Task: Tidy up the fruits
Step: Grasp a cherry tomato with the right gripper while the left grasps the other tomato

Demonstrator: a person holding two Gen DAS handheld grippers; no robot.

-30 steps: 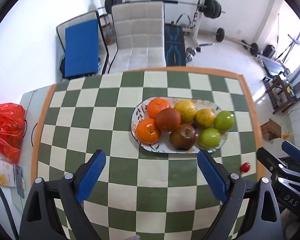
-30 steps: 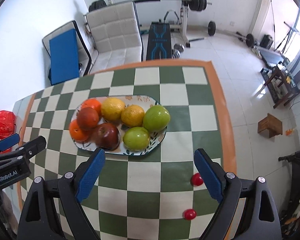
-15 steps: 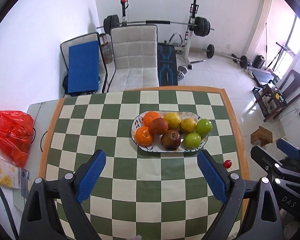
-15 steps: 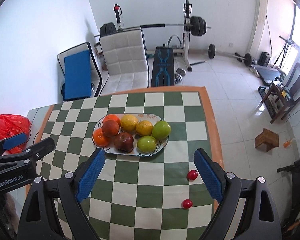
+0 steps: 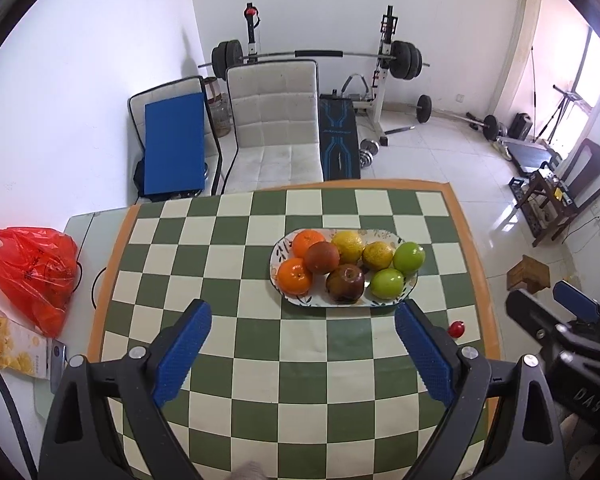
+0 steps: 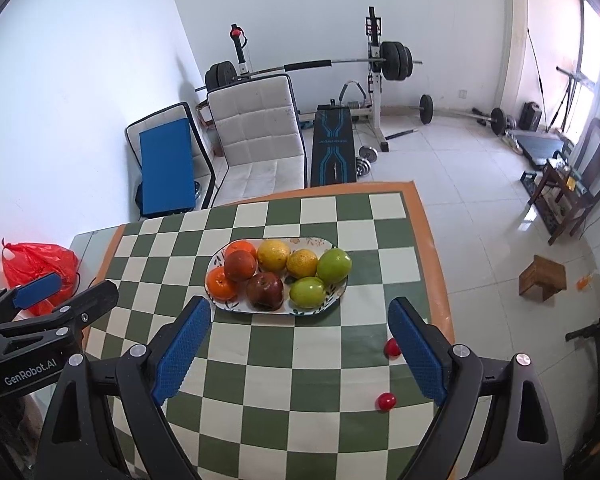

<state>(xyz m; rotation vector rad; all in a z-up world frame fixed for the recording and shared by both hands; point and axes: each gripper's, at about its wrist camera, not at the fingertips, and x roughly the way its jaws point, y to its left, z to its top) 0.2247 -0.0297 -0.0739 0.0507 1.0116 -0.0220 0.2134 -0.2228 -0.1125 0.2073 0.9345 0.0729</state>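
Observation:
An oval patterned plate [image 5: 284, 300] [image 6: 332, 298] sits on the green-and-white chequered table [image 5: 260, 344]. It holds two oranges [image 5: 295, 276], two dark red apples [image 5: 345, 283], two yellow citrus fruits [image 5: 348, 246] and two green apples [image 5: 409, 258], sorted by colour. My left gripper [image 5: 302, 350] hangs above the table in front of the plate, its jaws opening with nothing between them. My right gripper [image 6: 299, 344] hovers open and empty likewise. Two small red fruits lie on the table right of it, one [image 6: 391, 347] by the right finger, one [image 6: 386, 401] nearer.
A red plastic bag [image 5: 32, 272] and a yellow packet [image 5: 8, 340] lie on a side surface left of the table. Behind the table stand a white chair [image 5: 276, 128], a blue-padded chair [image 5: 174, 148] and weight equipment [image 5: 384, 80]. A small wooden stool [image 6: 542, 278] sits on the floor at right.
Both grippers have risen and drawn back from the plate, so it looks smaller and farther. The fruits have not moved.

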